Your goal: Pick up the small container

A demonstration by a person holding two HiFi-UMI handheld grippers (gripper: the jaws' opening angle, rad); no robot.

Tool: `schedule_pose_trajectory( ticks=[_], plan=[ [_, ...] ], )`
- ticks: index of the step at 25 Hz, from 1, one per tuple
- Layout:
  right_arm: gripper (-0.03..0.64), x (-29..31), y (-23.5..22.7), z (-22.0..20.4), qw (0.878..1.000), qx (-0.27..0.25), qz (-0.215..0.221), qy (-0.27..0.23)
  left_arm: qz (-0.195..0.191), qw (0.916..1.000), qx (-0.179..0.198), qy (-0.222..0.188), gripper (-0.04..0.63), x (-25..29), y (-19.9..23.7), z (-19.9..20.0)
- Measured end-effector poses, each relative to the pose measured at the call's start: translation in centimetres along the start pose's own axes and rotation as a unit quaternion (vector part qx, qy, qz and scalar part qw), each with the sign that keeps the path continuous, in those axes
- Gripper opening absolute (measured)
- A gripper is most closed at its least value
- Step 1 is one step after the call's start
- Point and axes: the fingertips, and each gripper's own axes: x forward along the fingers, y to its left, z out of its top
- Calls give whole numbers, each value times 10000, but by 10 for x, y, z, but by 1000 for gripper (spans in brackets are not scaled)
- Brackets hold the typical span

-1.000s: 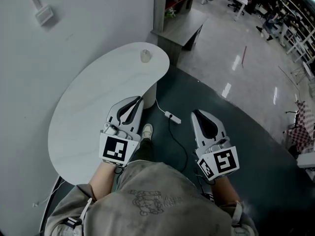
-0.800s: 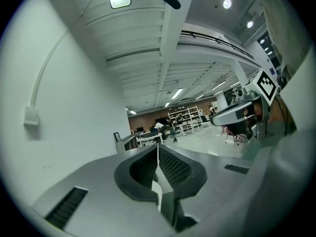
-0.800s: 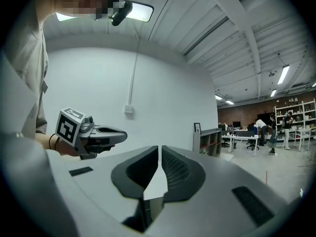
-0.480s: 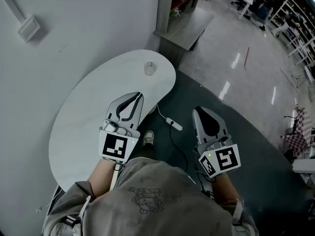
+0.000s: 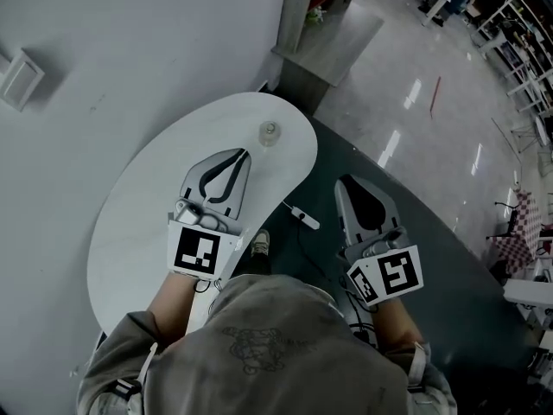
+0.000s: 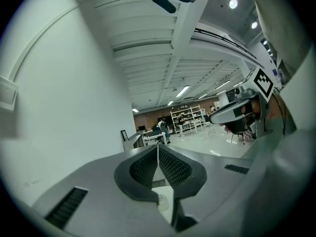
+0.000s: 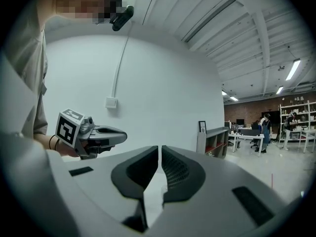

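The small clear container (image 5: 269,132) stands near the far end of the white curved table (image 5: 138,214). My left gripper (image 5: 234,153) hovers over the table a short way in front and to the left of it, jaws shut and empty. In the left gripper view the container (image 6: 163,202) shows low down, below the shut left gripper (image 6: 158,147). My right gripper (image 5: 346,182) is off the table's right side, over the dark floor, also shut with nothing held. In the right gripper view the right gripper (image 7: 160,148) has its jaws pressed together, with the left gripper (image 7: 94,135) at its left.
A white power strip (image 5: 301,216) with a cable lies on the dark floor between the grippers, next to a shoe (image 5: 258,243). A grey shelf unit (image 5: 333,37) stands beyond the table. A wall (image 5: 130,50) runs along the table's left side.
Both grippers have edged forward. The left gripper's tips are now nearer the container than a second ago. Both stayed shut.
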Motion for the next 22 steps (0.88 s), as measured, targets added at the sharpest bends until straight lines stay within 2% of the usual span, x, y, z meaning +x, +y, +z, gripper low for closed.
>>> schedule_pose_trajectory(
  ticks=[4,6,10,15,18,22],
  plan=[
    [40,9,-15,0,9994,89,-290,-176,3,10000,23,35,21,11,5,-5],
    [40,13,-21,-2,9992,163,-290,-197,36,10000,36,40,21,15,6,-5],
    [40,21,-34,-5,9996,185,-120,-183,206,9997,74,89,21,25,9,-3],
    [40,24,-48,-6,9997,121,176,-130,590,9979,-275,41,22,35,12,2],
    [40,24,-56,-7,9994,84,316,-92,629,9979,-168,37,23,43,7,8],
    [40,32,-66,-8,9989,-7,461,-67,582,9980,-246,39,25,56,3,9]
  ],
)
